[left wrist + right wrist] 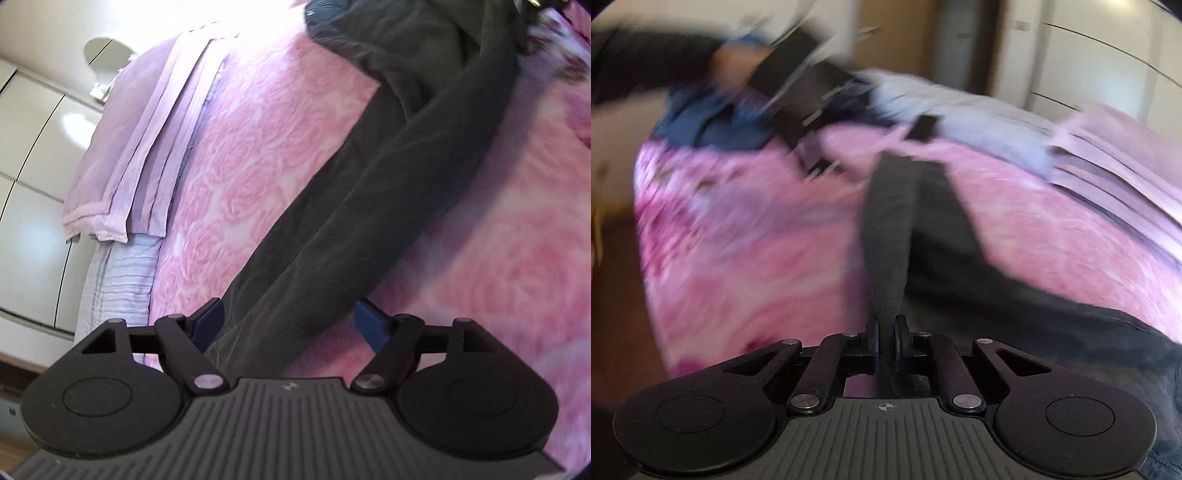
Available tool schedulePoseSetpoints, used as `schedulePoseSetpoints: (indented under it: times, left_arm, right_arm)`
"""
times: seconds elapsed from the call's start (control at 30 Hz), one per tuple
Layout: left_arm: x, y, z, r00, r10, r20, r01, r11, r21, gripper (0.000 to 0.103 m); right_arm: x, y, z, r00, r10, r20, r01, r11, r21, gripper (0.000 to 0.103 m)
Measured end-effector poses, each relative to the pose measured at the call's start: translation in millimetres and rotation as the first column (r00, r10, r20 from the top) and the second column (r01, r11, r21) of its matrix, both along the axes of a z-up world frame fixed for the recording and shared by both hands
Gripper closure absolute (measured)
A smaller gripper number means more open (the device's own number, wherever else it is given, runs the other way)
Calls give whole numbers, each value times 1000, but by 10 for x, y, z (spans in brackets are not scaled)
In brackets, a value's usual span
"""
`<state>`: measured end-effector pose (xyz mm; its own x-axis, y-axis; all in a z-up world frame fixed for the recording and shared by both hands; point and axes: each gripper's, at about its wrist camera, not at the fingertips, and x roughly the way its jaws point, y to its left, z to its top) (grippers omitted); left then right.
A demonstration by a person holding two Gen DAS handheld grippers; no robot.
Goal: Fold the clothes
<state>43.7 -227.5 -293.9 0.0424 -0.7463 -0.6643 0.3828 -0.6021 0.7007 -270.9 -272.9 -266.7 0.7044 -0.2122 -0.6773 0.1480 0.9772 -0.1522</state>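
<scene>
Unfolded dark trousers [332, 229] stretched ahead of the spread-open left tool [291, 325]; right tool [886, 332] apparently pinched their fabric.

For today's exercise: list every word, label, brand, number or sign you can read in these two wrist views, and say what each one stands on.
No readable text in either view.
Left claw body: one small pale emblem, no letters.
Right claw body: one small crosshair mark, no letters.
Dark garment and pink bedspread: no print or labels visible.
</scene>
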Motion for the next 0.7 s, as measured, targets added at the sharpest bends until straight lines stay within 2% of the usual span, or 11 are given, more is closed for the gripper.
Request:
schedulePoseSetpoints:
  times: [0.1, 0.17, 0.23, 0.3, 0.4, 0.5, 0.53, 0.6, 0.63, 0.67, 0.7]
  left_arm:
    - [-55, 103, -113, 986, -96, 139, 98, 995, -5, 26]
    - [-107, 102, -228, 956, -176, 235, 176, 984, 21, 26]
    - [-138, 20, -314, 920, -260, 294, 246, 966, 83, 26]
    - [-163, -81, -391, 876, -344, 338, 309, 938, 155, 26]
    - [-200, -232, -508, 793, -468, 389, 389, 882, 267, 27]
    - [-226, -404, -565, 734, -558, 387, 408, 818, 407, 27]
    - [-248, -451, -587, 726, -569, 386, 397, 805, 440, 27]
    - [-308, -532, -633, 726, -571, 383, 358, 789, 499, 29]
    - [-338, -572, -656, 726, -572, 381, 337, 780, 528, 37]
    - [-349, -579, -653, 736, -561, 378, 319, 781, 537, 44]
    - [-347, -561, -633, 752, -542, 375, 302, 790, 534, 46]
  right_arm:
    - [18, 258, -258, 998, 22, -53, -27, 995, -93, 96]
    - [64, 368, -376, 996, 31, -82, -44, 986, -159, 96]
    - [95, 436, -452, 994, 40, -105, -60, 978, -199, 96]
    - [100, 456, -504, 993, 41, -114, -65, 974, -215, 96]
    - [69, 452, -556, 994, 37, -103, -60, 973, -225, 96]
    - [36, 470, -608, 996, 28, -88, -47, 972, -230, 96]
    - [32, 470, -629, 996, 25, -86, -45, 971, -233, 96]
    - [10, 476, -642, 997, 22, -79, -41, 970, -238, 96]
    - [4, 476, -642, 997, 20, -74, -37, 971, -237, 96]
    - [-2, 476, -636, 997, 17, -69, -33, 972, -233, 96]
    - [-10, 477, -626, 998, 15, -64, -29, 973, -228, 96]
